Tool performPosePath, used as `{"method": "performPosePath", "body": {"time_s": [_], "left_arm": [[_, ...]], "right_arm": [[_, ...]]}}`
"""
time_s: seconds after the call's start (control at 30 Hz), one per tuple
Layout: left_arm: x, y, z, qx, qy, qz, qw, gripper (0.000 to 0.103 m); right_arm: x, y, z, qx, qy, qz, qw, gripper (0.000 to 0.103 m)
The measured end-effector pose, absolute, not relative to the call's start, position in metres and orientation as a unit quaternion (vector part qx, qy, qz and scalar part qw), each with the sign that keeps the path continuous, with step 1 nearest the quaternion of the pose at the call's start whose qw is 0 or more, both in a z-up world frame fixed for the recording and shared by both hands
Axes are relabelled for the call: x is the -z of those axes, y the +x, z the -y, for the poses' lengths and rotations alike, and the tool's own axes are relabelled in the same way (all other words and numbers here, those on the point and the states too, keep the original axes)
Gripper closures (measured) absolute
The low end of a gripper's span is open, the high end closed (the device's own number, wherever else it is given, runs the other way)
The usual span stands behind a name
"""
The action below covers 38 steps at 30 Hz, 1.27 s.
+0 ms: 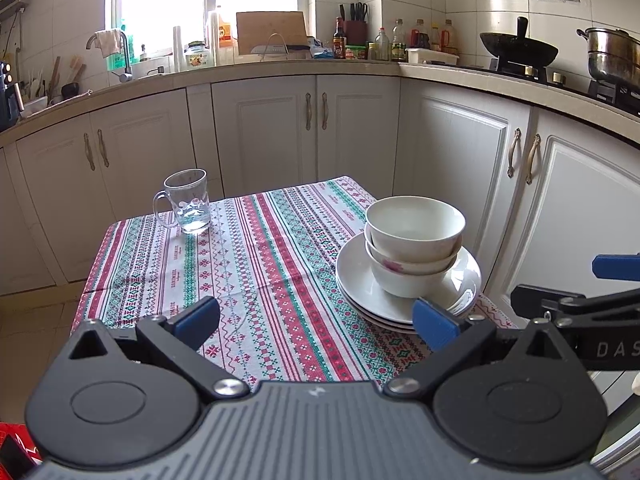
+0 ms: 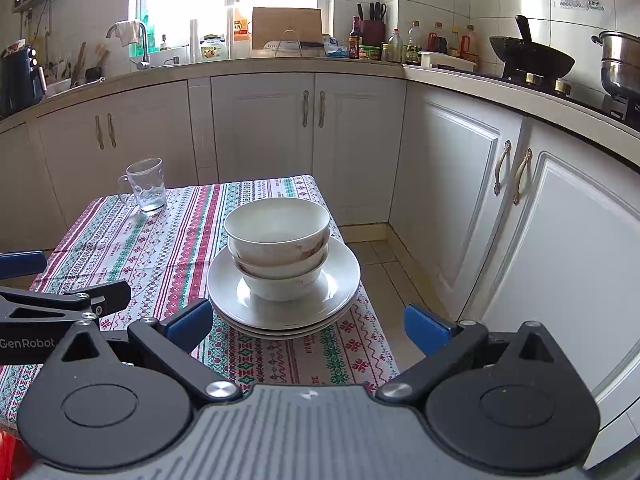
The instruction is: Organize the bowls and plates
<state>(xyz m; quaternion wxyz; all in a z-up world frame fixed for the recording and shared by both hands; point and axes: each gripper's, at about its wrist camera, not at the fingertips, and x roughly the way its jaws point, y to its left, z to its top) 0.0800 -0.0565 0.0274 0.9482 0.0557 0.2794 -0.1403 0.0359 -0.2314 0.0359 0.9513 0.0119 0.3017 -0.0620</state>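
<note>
Three white bowls (image 2: 278, 248) sit nested one inside another on a stack of white plates (image 2: 344, 276) at the right-hand side of a small bench (image 1: 256, 264) covered in a red, green and white patterned cloth. The top bowl is plain inside and looks empty; the ones beneath it carry a faint pink flower print. The plates lie flat, their near edge close to the front of the cloth, and in the right wrist view their right rim reaches the bench's right edge, with tiled floor (image 2: 384, 276) below.

The left claw (image 1: 316, 320) hangs open over the near part of the bench, its blue pads (image 1: 198, 318) spread wide and holding nothing; its right pad stands just in front of the plates' near rim. The right claw (image 2: 308, 328) is likewise spread wide and empty, held just short of the plates, with the stack framed between its pads (image 2: 424, 328). Each claw shows at the edge of the other's view, side by side.

A clear glass mug (image 1: 186, 202) stands upright at the far left corner of the cloth, well apart from the dishes. Behind the bench run white cabinets (image 1: 264, 128), with a black wok (image 1: 518, 50) and a steel pot (image 1: 612, 58) on the stove at right.
</note>
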Motion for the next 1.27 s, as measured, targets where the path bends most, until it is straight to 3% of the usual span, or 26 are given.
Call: {"method": "performPosePath", "body": {"time_s": [1.27], "left_arm": [[-0.0274, 0.0808, 0.0547, 0.140, 0.050, -0.283, 0.948, 0.001]], "right_arm": [[-0.0381, 0.0323, 0.2302, 0.058, 0.011, -0.299, 0.952, 0.000]]}}
